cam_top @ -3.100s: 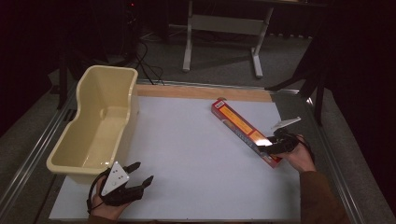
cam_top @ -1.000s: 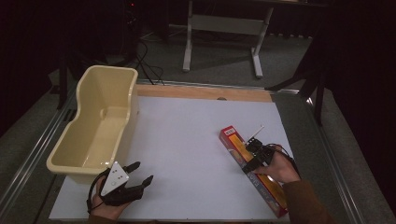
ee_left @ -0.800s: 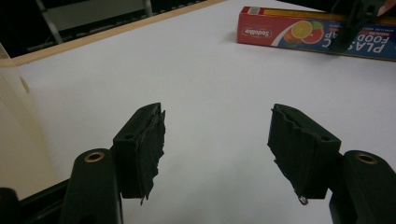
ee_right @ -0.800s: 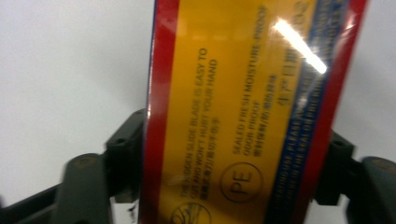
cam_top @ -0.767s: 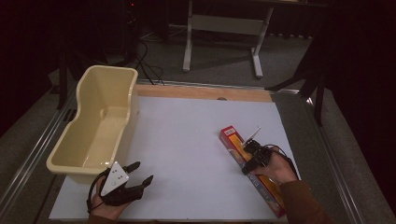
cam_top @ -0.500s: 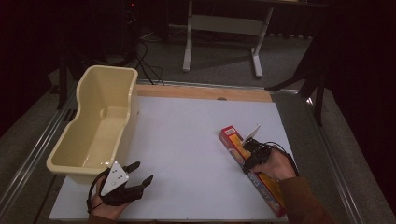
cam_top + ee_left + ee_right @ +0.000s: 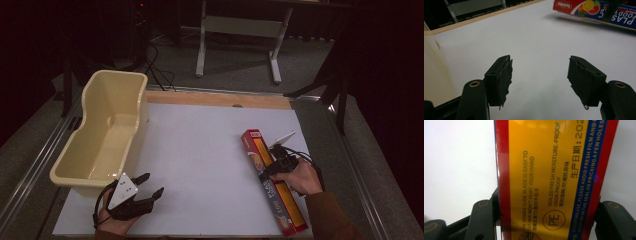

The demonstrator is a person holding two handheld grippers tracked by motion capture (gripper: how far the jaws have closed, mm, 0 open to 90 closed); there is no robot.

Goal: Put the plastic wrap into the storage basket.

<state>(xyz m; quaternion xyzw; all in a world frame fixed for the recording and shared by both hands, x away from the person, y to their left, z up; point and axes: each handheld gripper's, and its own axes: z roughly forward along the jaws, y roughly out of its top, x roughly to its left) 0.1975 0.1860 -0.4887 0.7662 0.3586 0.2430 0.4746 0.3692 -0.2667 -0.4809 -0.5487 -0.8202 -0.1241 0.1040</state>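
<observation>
Nearest the person, the left gripper (image 7: 150, 191) rests low on the white table (image 7: 200, 160), jaws spread wide with bare tabletop between them, just in front of the cream plastic tub (image 7: 107, 130). Right of the tub, well apart from it, the right gripper (image 7: 274, 166) pinches a long red-and-yellow plastic food wrap box (image 7: 272, 180) across its width; the box lies on the table. Beyond the tub runs the table's wooden edge strip (image 7: 220, 99).
</observation>
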